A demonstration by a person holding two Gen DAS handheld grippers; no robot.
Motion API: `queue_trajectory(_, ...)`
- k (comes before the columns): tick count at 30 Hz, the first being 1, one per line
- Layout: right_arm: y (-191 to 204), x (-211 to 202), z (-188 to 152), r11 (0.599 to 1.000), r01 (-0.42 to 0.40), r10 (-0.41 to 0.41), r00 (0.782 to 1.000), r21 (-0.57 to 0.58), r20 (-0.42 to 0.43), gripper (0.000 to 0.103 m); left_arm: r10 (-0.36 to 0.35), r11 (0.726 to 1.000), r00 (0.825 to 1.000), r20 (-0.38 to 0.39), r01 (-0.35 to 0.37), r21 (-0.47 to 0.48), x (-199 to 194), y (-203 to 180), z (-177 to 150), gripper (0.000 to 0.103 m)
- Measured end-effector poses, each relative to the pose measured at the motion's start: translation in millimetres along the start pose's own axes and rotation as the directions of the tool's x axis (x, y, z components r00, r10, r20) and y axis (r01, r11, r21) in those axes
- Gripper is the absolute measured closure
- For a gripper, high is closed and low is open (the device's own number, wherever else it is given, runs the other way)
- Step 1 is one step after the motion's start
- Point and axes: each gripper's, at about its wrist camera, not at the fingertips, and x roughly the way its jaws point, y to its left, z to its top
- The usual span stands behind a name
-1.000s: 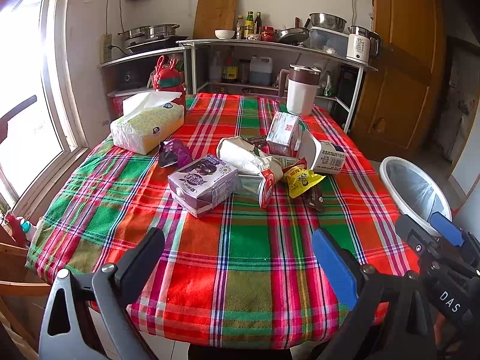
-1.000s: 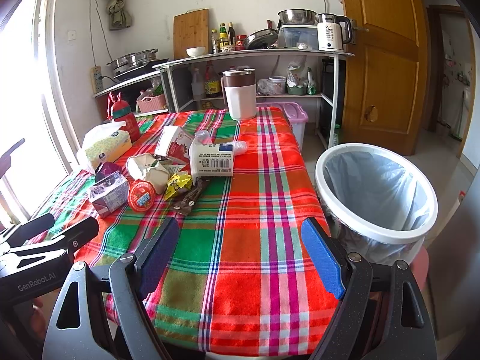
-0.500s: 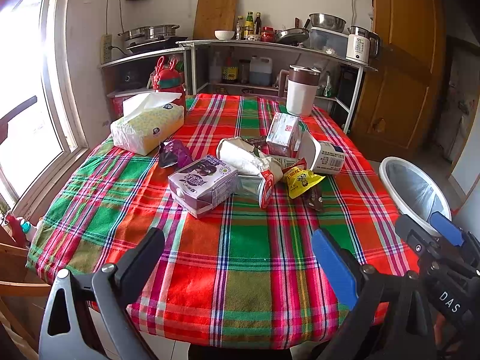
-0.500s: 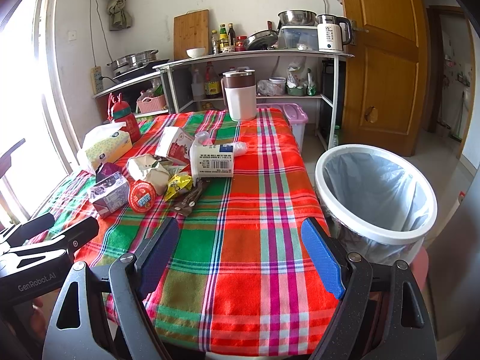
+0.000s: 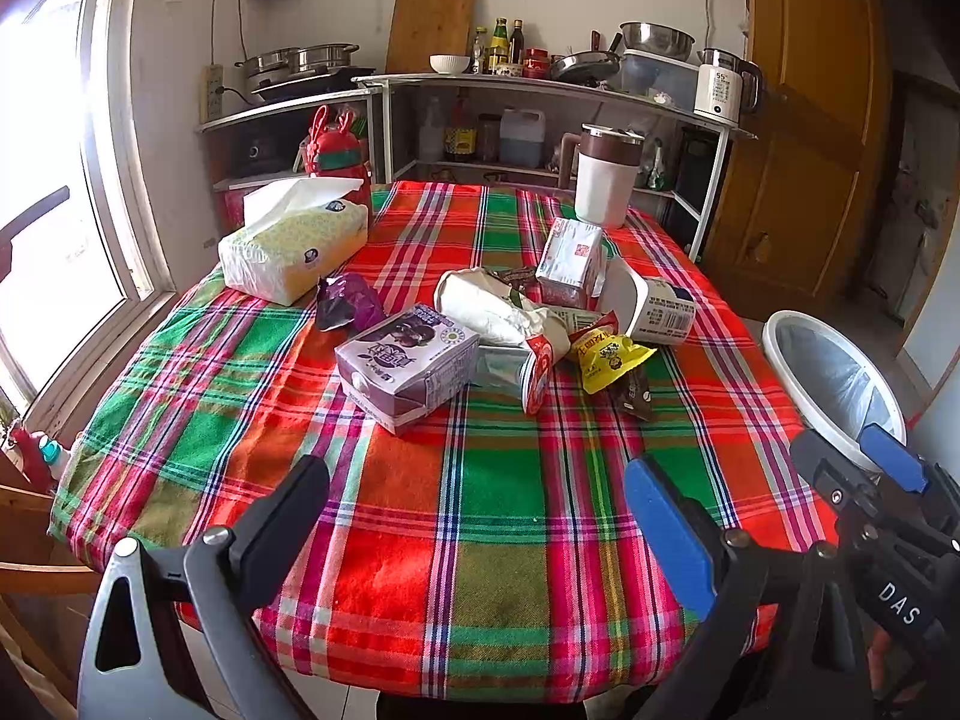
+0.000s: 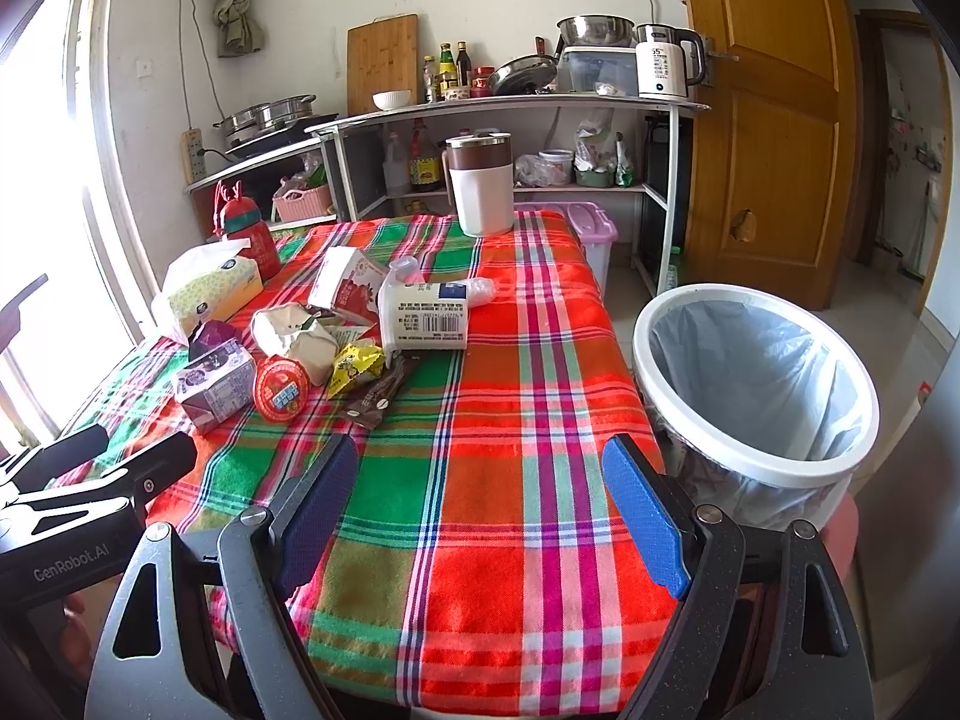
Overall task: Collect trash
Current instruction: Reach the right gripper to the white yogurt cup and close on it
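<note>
A heap of trash lies mid-table on the plaid cloth: a purple milk carton (image 5: 408, 363) (image 6: 215, 381), a crumpled white bag (image 5: 489, 306), a yellow snack wrapper (image 5: 609, 357) (image 6: 354, 366), a white yoghurt tub (image 5: 657, 309) (image 6: 423, 315), a red-lidded cup (image 6: 281, 389), a red-white carton (image 5: 570, 261), a brown wrapper (image 6: 378, 399). A white bin with a liner (image 6: 753, 384) (image 5: 831, 381) stands right of the table. My left gripper (image 5: 477, 531) is open and empty over the near edge. My right gripper (image 6: 477, 507) is open and empty, near the bin.
A tissue pack (image 5: 294, 240), a red bottle (image 6: 249, 234) and a white jug (image 5: 603, 177) stand on the table's far side. Kitchen shelves (image 6: 510, 105) run along the back wall. A wooden door (image 6: 774, 120) is at right, a window at left.
</note>
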Motion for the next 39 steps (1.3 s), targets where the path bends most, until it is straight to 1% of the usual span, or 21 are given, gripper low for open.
queue_trajectory(5, -0.5, 4.7, 1.8, 1.0, -0.01, 0.01, 1.0, -0.003, -0.001, 0.019, -0.011, 1.0, 1.0, -0.002, 0.011, 0.002, 5.1, 4.5, 0.0, 0.003)
queue_trajectory(8, -2.9, 10.8, 10.0, 1.0, -0.024, 0.024, 0.999, -0.003, 0.021, 0.019, -0.027, 1.0, 0.999, -0.017, 0.027, 0.003, 13.0, 13.1, 3.6, 0.003)
queue_trajectory(11, -3.2, 25.0, 21.5, 0.998, -0.05, 0.051, 0.998, -0.031, 0.025, 0.019, -0.023, 1.0, 1.0, -0.014, 0.023, -0.003, 21.0, 27.5, 8.1, 0.003)
queue_trajectory(13, -3.1, 37.8, 30.4, 0.998, -0.056, 0.056, 0.998, -0.035, 0.003, 0.019, -0.023, 1.0, 0.999, -0.023, 0.023, -0.018, 28.0, 38.3, 11.8, 0.003)
queue_trajectory(17, -3.8, 66.8, 48.5, 0.995, -0.094, 0.093, 0.995, -0.029, -0.022, 0.019, -0.032, 0.998, 0.999, -0.03, 0.031, -0.048, 39.5, 55.9, 18.4, 0.003)
queue_trajectory(18, -2.6, 75.2, 53.0, 0.993, -0.11, 0.109, 0.993, -0.03, -0.037, 0.019, -0.04, 0.998, 0.998, -0.039, 0.038, -0.053, 43.7, 58.2, 19.9, 0.003)
queue_trajectory(22, 3.0, 95.7, 65.9, 0.989, -0.148, 0.147, 0.988, -0.024, -0.054, 0.019, -0.114, 0.99, 0.992, -0.049, 0.109, -0.085, 55.5, 69.5, 24.5, 0.003)
queue_trajectory(25, 5.4, 111.3, 74.5, 0.985, -0.173, 0.172, 0.982, 0.002, -0.08, 0.019, -0.143, 0.988, 0.987, -0.073, 0.138, -0.077, 65.4, 70.7, 28.1, 0.003)
queue_trajectory(31, 11.3, 134.1, 86.4, 0.987, -0.158, 0.158, 0.982, 0.006, -0.104, 0.019, -0.15, 0.987, 0.984, -0.092, 0.144, -0.074, 83.1, 73.6, 35.2, 0.003)
queue_trajectory(35, 18.0, 144.5, 91.6, 0.99, -0.14, 0.137, 0.984, -0.021, -0.115, 0.019, -0.169, 0.985, 0.977, -0.13, 0.163, -0.053, 96.2, 68.5, 37.3, 0.003)
queue_trajectory(37, 19.8, 152.0, 91.2, 0.989, -0.146, 0.143, 0.979, -0.015, -0.143, 0.019, -0.189, 0.981, 0.97, -0.154, 0.181, -0.067, 102.4, 67.7, 36.1, 0.003)
queue_trajectory(39, 19.1, 154.5, 90.2, 0.994, -0.108, 0.105, 0.984, -0.017, -0.146, 0.019, -0.212, 0.976, 0.963, -0.166, 0.198, -0.097, 106.2, 69.3, 34.8, 0.003)
